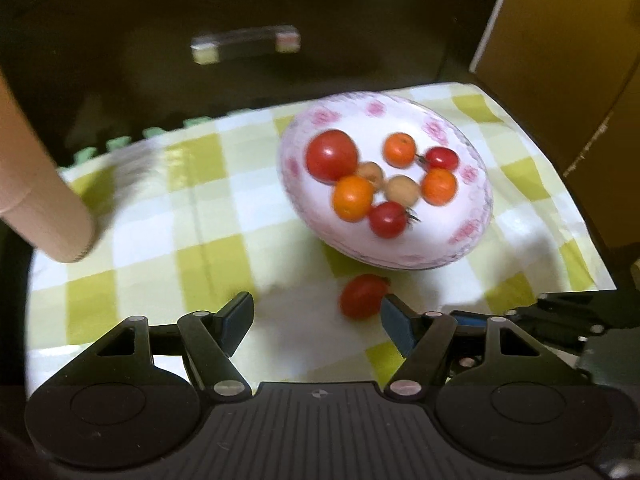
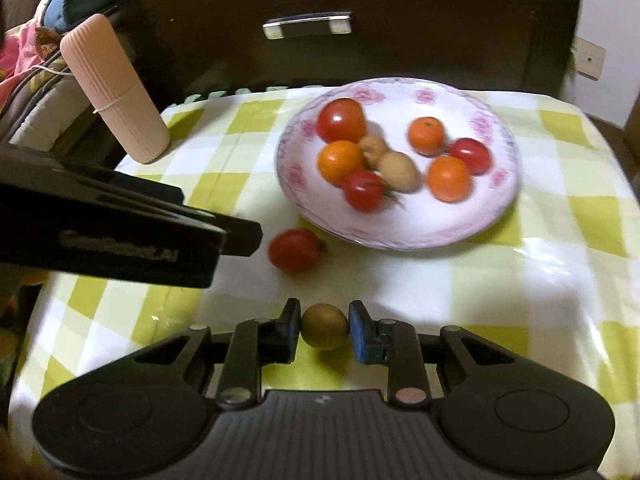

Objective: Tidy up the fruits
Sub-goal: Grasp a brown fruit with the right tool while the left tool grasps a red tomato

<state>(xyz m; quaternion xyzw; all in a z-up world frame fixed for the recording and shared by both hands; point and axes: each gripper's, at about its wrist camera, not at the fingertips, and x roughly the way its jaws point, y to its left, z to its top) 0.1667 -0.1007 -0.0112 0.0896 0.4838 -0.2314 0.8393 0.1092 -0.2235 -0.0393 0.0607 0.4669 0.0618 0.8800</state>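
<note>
- A dark brown wooden cabinet front [image 2: 400, 20] fills the background, smooth, with one chrome bar handle [image 2: 307, 24]; tan cardboard [image 1: 560, 40] stands at the right edge of the left wrist view.
- The table is covered by a glossy tablecloth checked in lime green and white [image 2: 560, 208], slick enough to throw glare.
- One wide, shallow white ceramic plate with a pink flower border [image 2: 500, 208] sits toward the far side of the cloth.
- One ribbed, pale pink cylindrical container [image 2: 116, 92] stands at the cloth's far left corner, leaning in the fisheye view.
- The plate holds eight pieces: one big smooth red tomato [image 2: 341, 119], three round oranges, the nearest-left one [image 2: 340, 161], two small red cherry tomatoes, and two matte tan oval fruits [image 2: 399, 171] touching in the middle.
- One loose red cherry tomato [image 1: 362, 295] lies on the cloth just in front of the plate's near rim.
- The left gripper [image 1: 316, 314], black with blue pads, stands wide apart with nothing clamped; the loose tomato lies just beside its right fingertip.
- The right gripper [image 2: 325, 326] is closed on one small round brownish-green fruit [image 2: 324, 326], both pads pressing its sides, low over the cloth, well short of the plate.
</note>
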